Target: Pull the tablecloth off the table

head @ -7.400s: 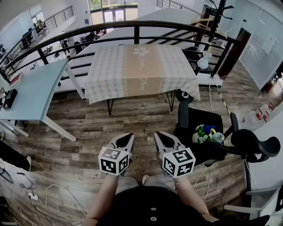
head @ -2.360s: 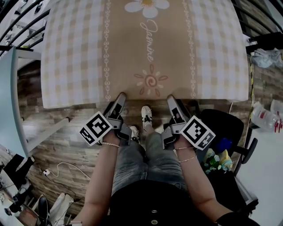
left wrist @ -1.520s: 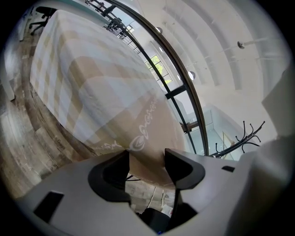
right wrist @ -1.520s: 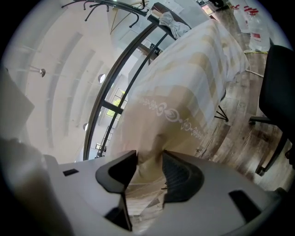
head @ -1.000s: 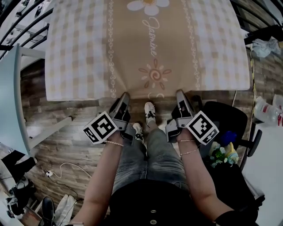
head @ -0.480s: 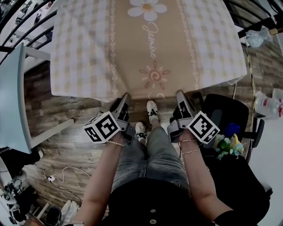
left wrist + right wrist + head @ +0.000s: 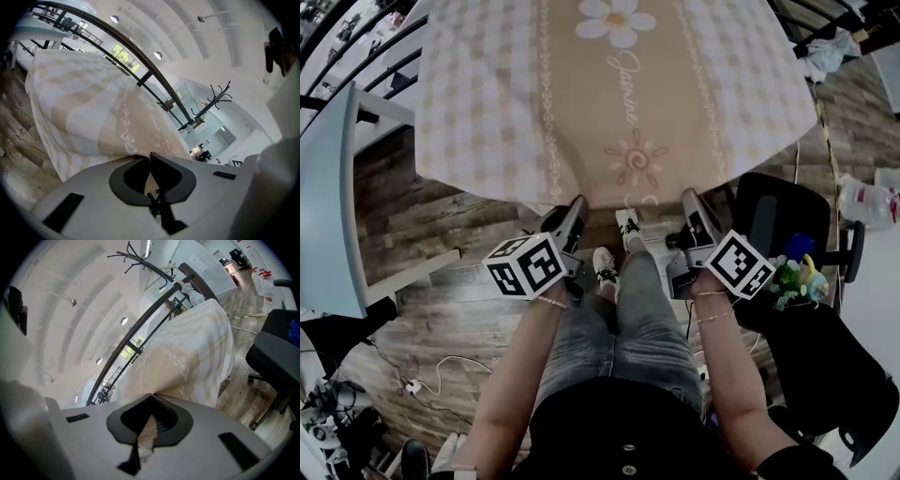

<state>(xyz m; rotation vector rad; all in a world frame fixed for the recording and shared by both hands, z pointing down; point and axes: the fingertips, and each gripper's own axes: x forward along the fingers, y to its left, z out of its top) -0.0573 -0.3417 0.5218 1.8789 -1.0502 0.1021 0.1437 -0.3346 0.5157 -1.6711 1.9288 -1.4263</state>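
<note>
Clamping the near hem of the tablecloth (image 7: 619, 94), my left hand-held gripper (image 7: 577, 203) has its jaws pressed together on a fold of the beige fabric; its own view shows the cloth pinched right at the tips. My right hand-held gripper (image 7: 688, 195) is closed the same way on the same hem, further right along the tablecloth, with a strip of fabric running down between its jaws. Each one carries its marker cube on the side away from the tablecloth, and the two hold the middle beige band from either side of the swirl flower (image 7: 636, 161) printed there. The tablecloth lies spread over the worktop, covering it completely, with checked panels flanking the band and a daisy (image 7: 617, 21) at the far end. Just below the tablecloth's hem, between my two tools, the person's shoes (image 7: 628, 228) stand on the wooden floor (image 7: 441, 225). To the right of the tablecloth is a black chair (image 7: 773, 216), with a colourful toy bunch (image 7: 795, 277) beside it. To the tablecloth's left sits a pale table (image 7: 328, 206).
</note>
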